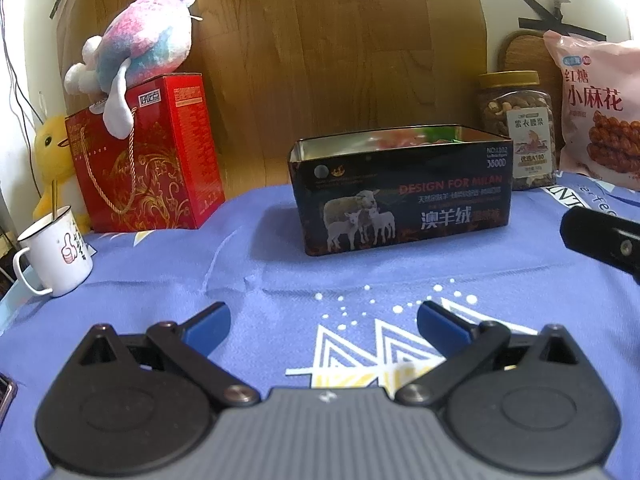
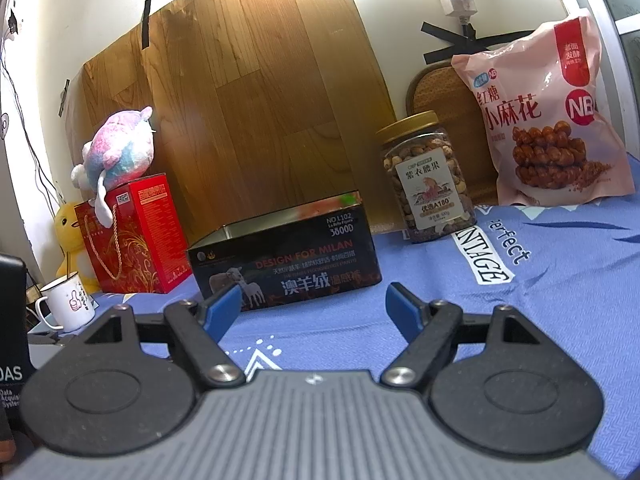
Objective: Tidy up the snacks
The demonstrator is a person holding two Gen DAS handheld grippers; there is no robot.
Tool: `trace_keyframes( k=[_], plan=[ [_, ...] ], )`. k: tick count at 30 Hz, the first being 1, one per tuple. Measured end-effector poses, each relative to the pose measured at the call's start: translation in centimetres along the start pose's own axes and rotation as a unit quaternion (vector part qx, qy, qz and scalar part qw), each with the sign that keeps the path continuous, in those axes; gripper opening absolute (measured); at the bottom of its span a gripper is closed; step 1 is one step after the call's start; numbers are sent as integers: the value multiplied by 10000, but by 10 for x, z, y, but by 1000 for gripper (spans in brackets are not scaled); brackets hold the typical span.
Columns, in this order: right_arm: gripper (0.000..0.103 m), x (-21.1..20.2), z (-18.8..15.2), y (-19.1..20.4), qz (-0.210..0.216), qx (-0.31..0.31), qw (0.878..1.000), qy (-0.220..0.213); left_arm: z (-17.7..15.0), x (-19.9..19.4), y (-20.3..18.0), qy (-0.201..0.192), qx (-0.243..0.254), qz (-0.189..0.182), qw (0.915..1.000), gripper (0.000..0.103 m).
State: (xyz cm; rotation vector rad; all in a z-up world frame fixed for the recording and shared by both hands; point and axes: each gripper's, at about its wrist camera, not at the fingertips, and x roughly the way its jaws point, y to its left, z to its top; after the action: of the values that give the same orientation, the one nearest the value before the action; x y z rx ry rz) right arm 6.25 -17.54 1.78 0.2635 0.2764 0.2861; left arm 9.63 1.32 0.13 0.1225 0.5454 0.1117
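An open black tin box [image 1: 404, 196] with sheep printed on its side stands on the blue cloth; colourful packets show dimly inside. It also shows in the right wrist view [image 2: 288, 256]. A jar of nuts [image 1: 520, 128] [image 2: 426, 180] with a gold lid stands to its right. A pink bag of twisted snacks [image 1: 600, 112] [image 2: 548, 116] leans against the wall further right. My left gripper [image 1: 324, 326] is open and empty, low over the cloth in front of the tin. My right gripper [image 2: 314, 304] is open and empty, near the tin's front right.
A red gift bag [image 1: 148, 156] [image 2: 132, 236] with a plush toy [image 1: 132, 48] on top stands at the left. A white enamel mug [image 1: 54, 250] [image 2: 68, 304] sits at the left edge. A yellow duck toy [image 1: 50, 156] is behind it. Part of the right gripper [image 1: 604, 236] shows at the right.
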Motion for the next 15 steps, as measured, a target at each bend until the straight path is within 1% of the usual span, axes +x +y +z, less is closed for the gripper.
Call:
trace_keyframes(
  k=[15],
  plan=[
    [81, 0, 0, 0, 10, -7, 10000, -1, 0, 0, 0, -14, -3, 16, 10000, 103]
  ],
)
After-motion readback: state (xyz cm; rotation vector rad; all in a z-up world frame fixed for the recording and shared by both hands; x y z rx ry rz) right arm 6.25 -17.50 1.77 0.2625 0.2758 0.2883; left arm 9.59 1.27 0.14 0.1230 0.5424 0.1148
